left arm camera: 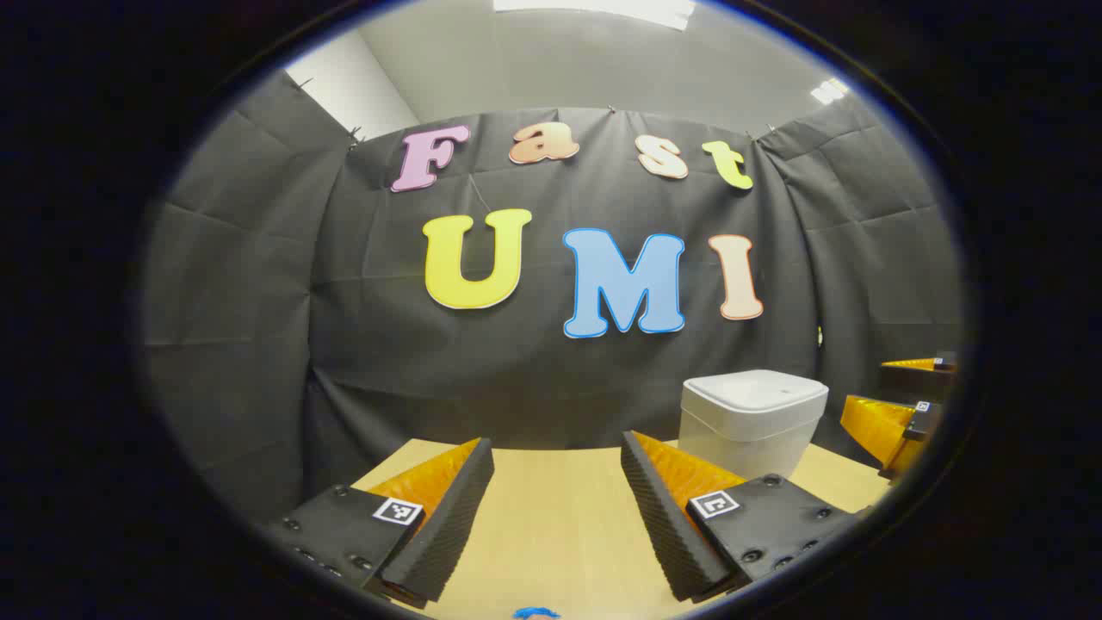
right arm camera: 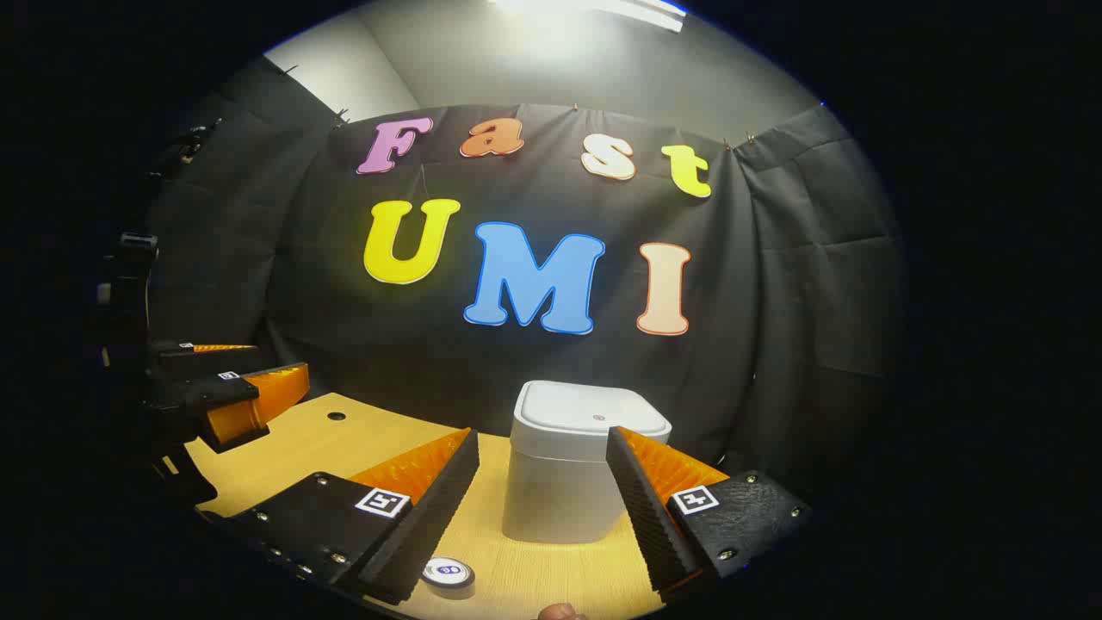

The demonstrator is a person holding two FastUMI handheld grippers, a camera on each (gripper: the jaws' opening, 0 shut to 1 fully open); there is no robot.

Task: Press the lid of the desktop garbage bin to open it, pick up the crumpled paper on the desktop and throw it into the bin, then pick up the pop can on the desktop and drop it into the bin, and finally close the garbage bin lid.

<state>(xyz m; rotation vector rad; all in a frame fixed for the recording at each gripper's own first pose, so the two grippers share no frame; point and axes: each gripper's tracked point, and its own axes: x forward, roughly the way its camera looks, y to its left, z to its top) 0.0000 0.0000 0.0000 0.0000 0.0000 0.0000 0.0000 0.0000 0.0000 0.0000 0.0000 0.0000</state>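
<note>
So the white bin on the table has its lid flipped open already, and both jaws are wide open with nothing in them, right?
Not quite. The bin's lid is shut, lying flat on the white bin, as the right gripper view shows. The rest holds: the bin stands on the table, and the left gripper and right gripper have their jaws wide open, holding nothing.

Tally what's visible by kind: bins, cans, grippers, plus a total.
Garbage bin, lid shut: 1
Pop can, top showing at the right gripper view's lower edge: 1
Grippers: 2, left gripper and right gripper, both open
Total: 4
</note>
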